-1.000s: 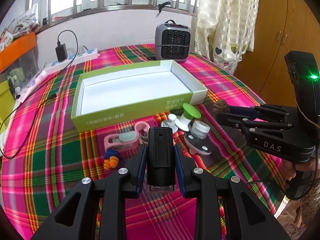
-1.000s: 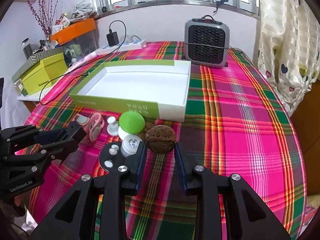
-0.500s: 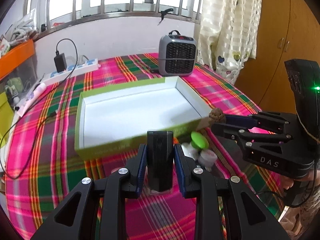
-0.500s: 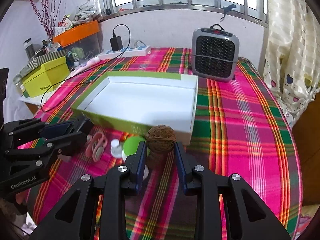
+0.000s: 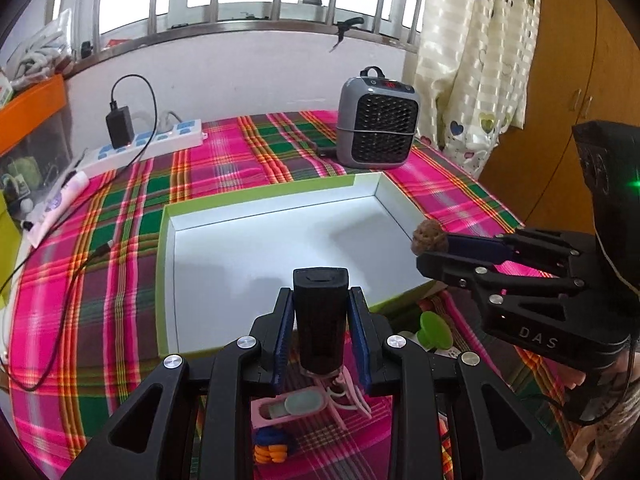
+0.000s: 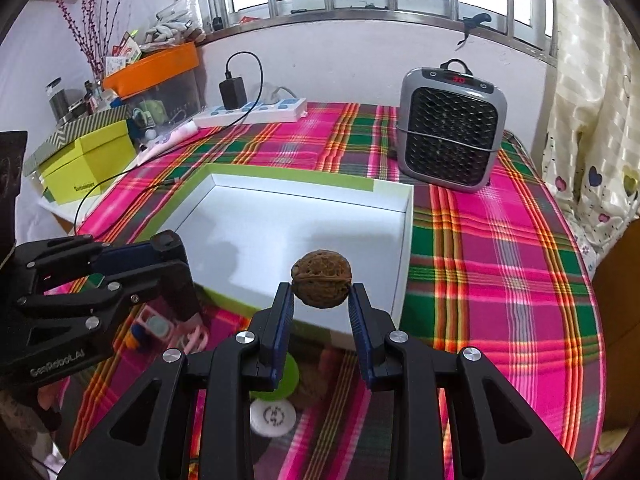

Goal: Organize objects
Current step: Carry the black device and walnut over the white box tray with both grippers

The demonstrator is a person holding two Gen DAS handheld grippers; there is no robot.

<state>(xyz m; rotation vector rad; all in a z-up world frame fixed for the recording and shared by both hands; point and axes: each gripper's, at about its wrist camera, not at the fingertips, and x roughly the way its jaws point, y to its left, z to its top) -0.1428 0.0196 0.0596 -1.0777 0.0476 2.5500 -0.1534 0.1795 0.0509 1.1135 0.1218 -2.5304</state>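
Both grippers advanced from clutter to box [image 5: 166,280]. Left gripper [image 5: 320,320] clamps black block [image 5: 320,316] over near rim, 6 o'clock. Right gripper [image 6: 321,308] pinches walnut [image 6: 322,283] over near-right corner, 4 o'clock.

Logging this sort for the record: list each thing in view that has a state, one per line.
left gripper: shut on the black cap, raised over the near edge of the box
black cap: held upright
right gripper: shut on the walnut
walnut: held above the box
green box: open, nothing inside
heater: upright, display lit
charger: plugged into the power strip
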